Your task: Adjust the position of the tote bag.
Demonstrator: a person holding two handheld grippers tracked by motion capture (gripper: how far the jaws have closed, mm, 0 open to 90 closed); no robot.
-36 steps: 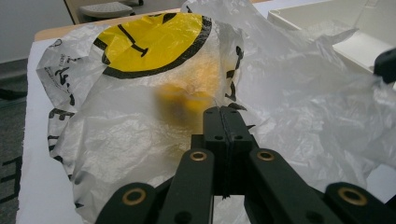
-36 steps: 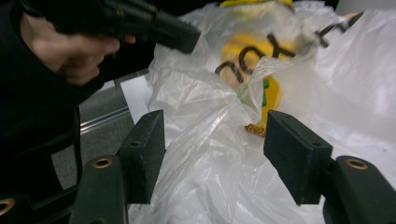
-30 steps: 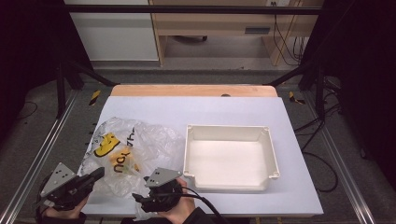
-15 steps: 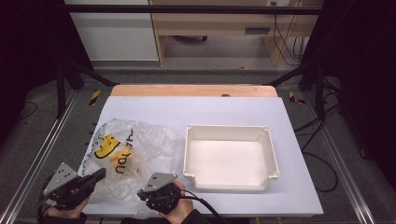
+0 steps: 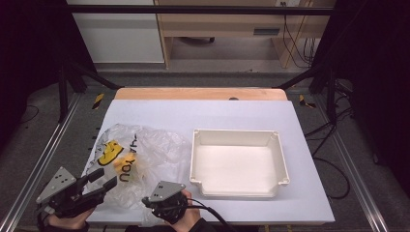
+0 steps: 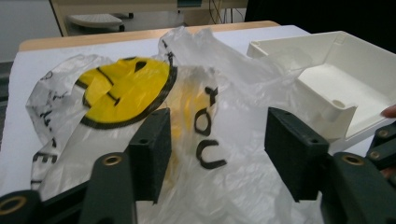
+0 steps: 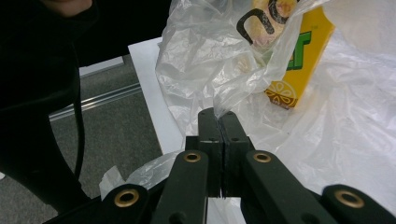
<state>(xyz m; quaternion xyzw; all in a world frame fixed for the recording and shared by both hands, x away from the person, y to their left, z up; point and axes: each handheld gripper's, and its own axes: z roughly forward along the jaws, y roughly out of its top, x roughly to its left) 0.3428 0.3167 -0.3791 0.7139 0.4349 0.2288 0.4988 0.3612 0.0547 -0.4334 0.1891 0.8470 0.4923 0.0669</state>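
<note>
Plastic bag [image 5: 138,157]: clear, crumpled, printed with a yellow smiley face and black letters. It lies on the near left part of the white table [image 5: 208,113], to the left of the tray.

Yellow carton [image 7: 292,60]: inside the bag, seen through the film in the right gripper view; its far end is covered by the bag's folds.

Tray [image 5: 239,162]: white, shallow, rectangular, on the table to the right of the bag, just beside its crumpled edge.

Left gripper [image 5: 104,179]: you hold it at the near left corner of the table, pointing at the bag. Its jaws have just been opening and now stand apart. In the left gripper view the bag's film lies between and beyond them; the pads do not press on it.

Right gripper [image 7: 218,119]: you hold it at the near edge of the table, right of the left one. Its jaws are closed tight together, pinching a fold of the bag's near edge at their tips.
</note>
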